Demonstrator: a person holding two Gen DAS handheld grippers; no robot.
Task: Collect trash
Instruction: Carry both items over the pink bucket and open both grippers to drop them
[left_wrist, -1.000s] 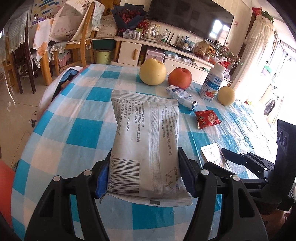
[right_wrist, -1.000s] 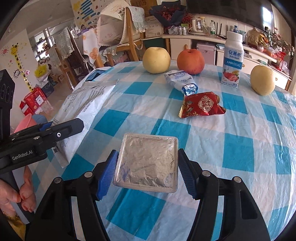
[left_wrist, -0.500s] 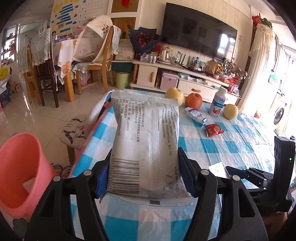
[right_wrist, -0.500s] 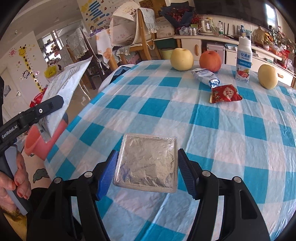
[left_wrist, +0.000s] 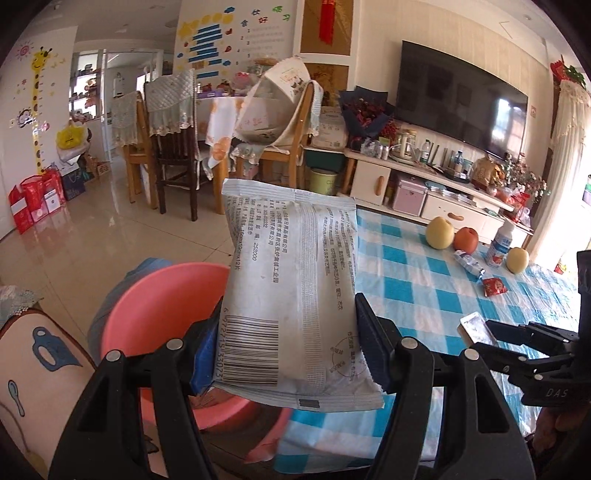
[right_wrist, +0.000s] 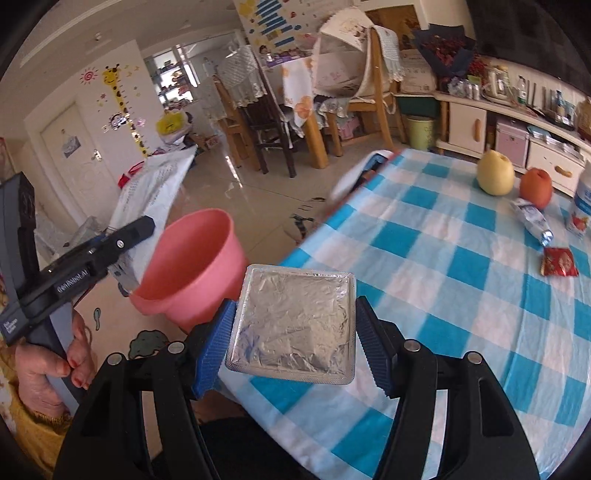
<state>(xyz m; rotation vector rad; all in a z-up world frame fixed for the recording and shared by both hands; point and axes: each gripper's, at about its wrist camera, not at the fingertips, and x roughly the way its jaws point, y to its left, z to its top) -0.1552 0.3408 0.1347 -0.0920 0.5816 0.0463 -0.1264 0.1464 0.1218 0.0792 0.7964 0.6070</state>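
I see the tabletop (right_wrist: 461, 266), covered in a blue-and-white checked cloth, filling the right side of both wrist views. Beside its near left edge, down at floor level, stands a pink bin (right_wrist: 192, 258), its mouth open and facing up. My left hand-held gripper (left_wrist: 288, 354) pinches a large pale grey wrapper (left_wrist: 291, 280) by its two long edges; the printed back with a barcode faces the camera, and the wrapper hangs in front of the bin from this view. My right hand-held gripper (right_wrist: 293, 328) pinches a square silver foil packet (right_wrist: 295, 314) between its blue pads, held over the near left edge of the tabletop, just beside the bin. In the right view a hand (right_wrist: 44, 362) grips the handle of the left tool. On the far side of the tabletop sit a yellow pear (right_wrist: 495, 173), a red apple (right_wrist: 535, 182), a white drink bottle (left_wrist: 500, 249), a second pear (left_wrist: 517, 259), a crumpled white-and-blue wrapper (right_wrist: 532, 219) and a small red wrapper (right_wrist: 559, 262).
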